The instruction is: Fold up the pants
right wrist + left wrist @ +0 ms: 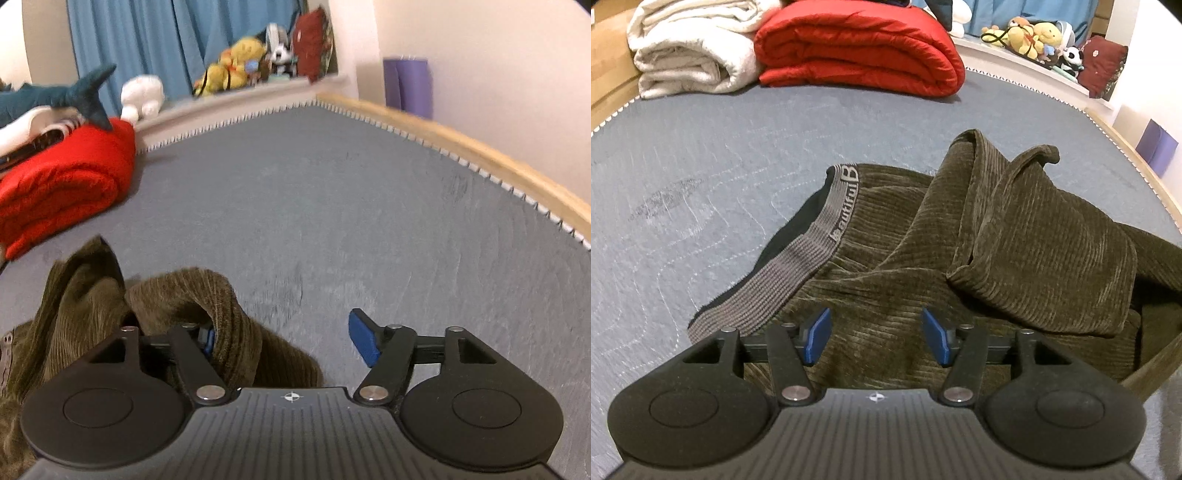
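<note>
Olive-brown corduroy pants (905, 240) lie crumpled on the grey-blue bed cover (701, 166), with a grey elastic waistband (798, 258) at the left and the legs folded back in a heap at the right. My left gripper (877, 336) is open and empty, hovering just above the pants near the waistband. In the right wrist view the pants (110, 314) bunch at the lower left. My right gripper (284, 336) is open; a fold of the pants drapes over its left finger and hides that pad, while its right finger (364, 338) is over bare cover.
A folded red quilt (860, 48) and a folded white blanket (690, 48) lie at the far side of the bed. Plush toys (1034, 37) sit on a ledge behind. A wooden bed rail (461, 147) runs along the right edge. A plush shark (55, 96) rests on the quilt.
</note>
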`<state>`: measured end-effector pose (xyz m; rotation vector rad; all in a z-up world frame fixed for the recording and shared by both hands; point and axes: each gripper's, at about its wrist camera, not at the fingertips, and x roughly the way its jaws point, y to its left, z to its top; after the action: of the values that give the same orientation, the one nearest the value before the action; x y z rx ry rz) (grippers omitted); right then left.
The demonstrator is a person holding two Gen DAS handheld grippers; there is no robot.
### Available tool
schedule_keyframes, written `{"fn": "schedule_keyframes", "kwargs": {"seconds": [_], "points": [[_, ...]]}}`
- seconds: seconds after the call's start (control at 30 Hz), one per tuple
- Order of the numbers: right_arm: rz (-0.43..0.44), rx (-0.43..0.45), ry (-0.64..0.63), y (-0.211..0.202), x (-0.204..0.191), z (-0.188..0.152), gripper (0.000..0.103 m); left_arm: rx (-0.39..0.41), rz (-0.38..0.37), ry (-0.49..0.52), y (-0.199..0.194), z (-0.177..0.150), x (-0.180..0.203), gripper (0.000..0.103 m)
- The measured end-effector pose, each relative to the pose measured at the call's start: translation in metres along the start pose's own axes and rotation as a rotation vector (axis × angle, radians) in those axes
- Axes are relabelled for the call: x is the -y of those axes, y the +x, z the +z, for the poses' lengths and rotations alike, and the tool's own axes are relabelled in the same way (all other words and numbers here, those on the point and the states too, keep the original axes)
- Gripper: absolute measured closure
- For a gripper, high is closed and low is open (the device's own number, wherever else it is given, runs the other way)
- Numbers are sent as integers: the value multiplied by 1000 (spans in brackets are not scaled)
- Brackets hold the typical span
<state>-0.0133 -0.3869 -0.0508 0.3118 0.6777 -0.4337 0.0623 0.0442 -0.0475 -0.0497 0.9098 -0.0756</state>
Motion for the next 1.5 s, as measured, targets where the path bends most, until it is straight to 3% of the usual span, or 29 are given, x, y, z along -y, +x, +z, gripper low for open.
{"fn": "schedule_keyframes", "kwargs": {"seconds": [0.1, 0.4, 0.8, 0.9, 1.1, 1.17, 1.33, 1.5], "points": [[-5, -22, 19, 5, 4, -1, 33, -11, -10, -11, 1, 0, 0, 42], [-1, 78, -33, -11, -7, 2, 31, -11, -13, -11, 2, 0, 1, 42], [-30, -29, 124, 8, 11, 0, 28, -9, -16, -16, 1, 0, -1, 42], [-12, 0, 130, 2, 9, 0, 28, -9, -16, -15, 1, 0, -1, 42], [-8, 100, 23, -15, -9, 2, 28, -10, -13, -18, 0, 0, -1, 42], [11, 74, 70, -11, -2, 3, 28, -10, -13, -17, 0, 0, -1, 42], [66, -142, 430, 18, 55, -2, 27, -13, -12, -17, 0, 0, -3, 41], [125, -176, 461, 22, 58, 0, 26, -17, -17, -18, 1, 1, -2, 36]]}}
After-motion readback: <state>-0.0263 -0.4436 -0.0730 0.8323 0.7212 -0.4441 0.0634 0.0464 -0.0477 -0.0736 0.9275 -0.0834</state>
